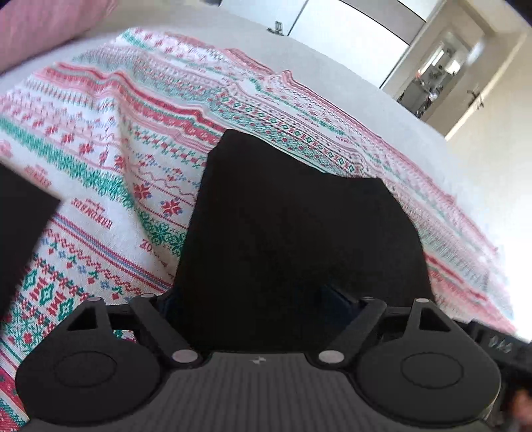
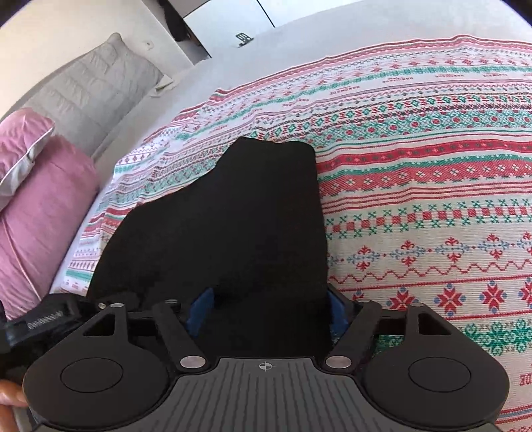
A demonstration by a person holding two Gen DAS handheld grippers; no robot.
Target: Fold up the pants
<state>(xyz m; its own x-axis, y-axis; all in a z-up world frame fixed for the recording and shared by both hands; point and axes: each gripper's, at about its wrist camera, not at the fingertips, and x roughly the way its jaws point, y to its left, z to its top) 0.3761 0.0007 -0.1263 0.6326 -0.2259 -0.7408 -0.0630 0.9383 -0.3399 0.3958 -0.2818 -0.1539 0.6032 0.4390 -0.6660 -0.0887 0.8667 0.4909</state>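
Observation:
The black pants (image 1: 292, 232) hang from my left gripper (image 1: 262, 299), which is shut on the fabric; the cloth hides the fingertips. In the right wrist view the same black pants (image 2: 232, 226) drape over my right gripper (image 2: 266, 299), shut on them, with a blue finger pad (image 2: 199, 309) showing at the cloth's edge. Both grippers hold the pants lifted above a patterned red, green and white blanket (image 1: 116, 149) on the bed. Another black piece of the pants (image 1: 23, 232) shows at the left edge of the left wrist view.
The patterned blanket (image 2: 432, 199) lies on a grey bed (image 2: 299, 30). Pink pillows (image 2: 36, 216) and a grey pillow (image 2: 89, 96) lie at the left in the right wrist view. A white wardrobe (image 1: 349, 30) and an open doorway (image 1: 442, 66) stand beyond the bed.

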